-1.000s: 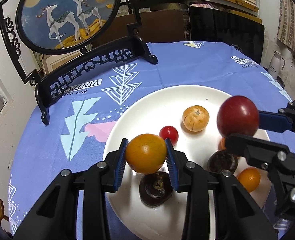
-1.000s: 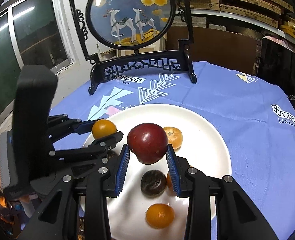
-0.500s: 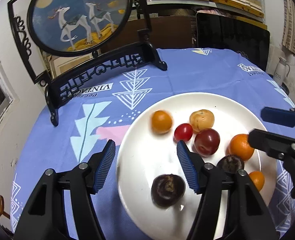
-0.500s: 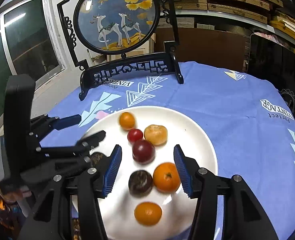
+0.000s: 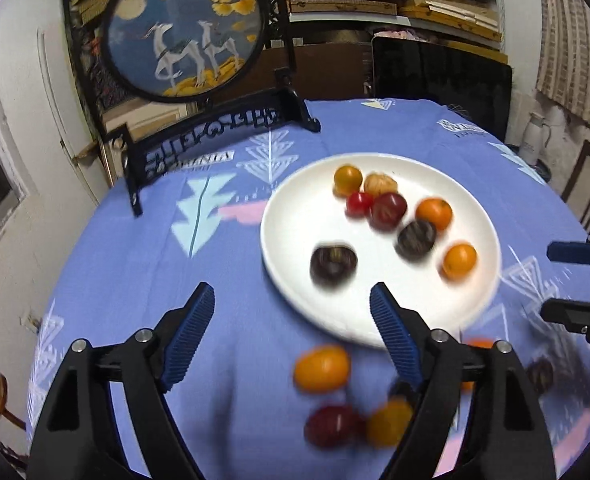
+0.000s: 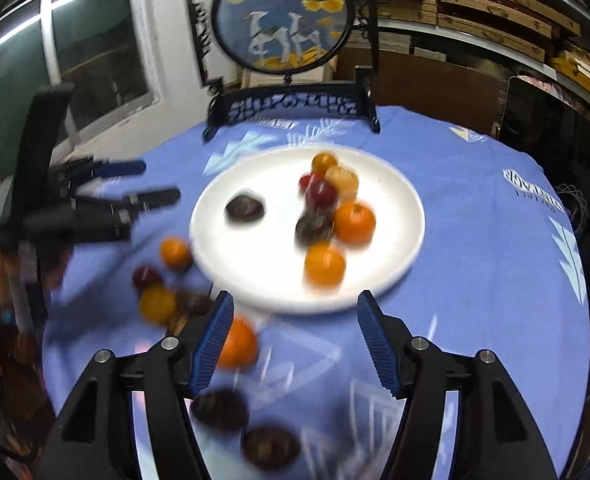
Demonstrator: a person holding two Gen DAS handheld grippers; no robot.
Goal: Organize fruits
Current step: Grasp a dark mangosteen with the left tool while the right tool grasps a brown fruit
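on the round white plate (image 5: 279,240), seven fruits now lie loose: a small orange citrus (image 5: 347,178) and a pale tan ridged fruit (image 5: 381,184) at the far side, a red cherry tomato (image 5: 359,203), a dark red plum (image 5: 389,210), two more oranges and two dark brown mangosteens (image 5: 333,263). a second ago each tool carried a fruit above the plate; now the left tool (image 5: 293,334) and the right tool (image 6: 293,342) both stand wide apart and empty, drawn back over the blue patterned cloth on the counter (image 5: 135,272). the orange and the plum count as delivered, by my reading, and both tools look free for the next pick. more fruit waits off the plate near the front edge: an orange one (image 5: 322,368), a red one (image 5: 333,426) and a yellow one (image 5: 389,422) in the left view, and an orange (image 6: 237,344) partly behind the right tool's left finger. motion blur smears all of these, so their kinds are a guess. one dark fruit at the bottom of the right view is cut off by the tool frame, and how many remain below the picture cannot be told.
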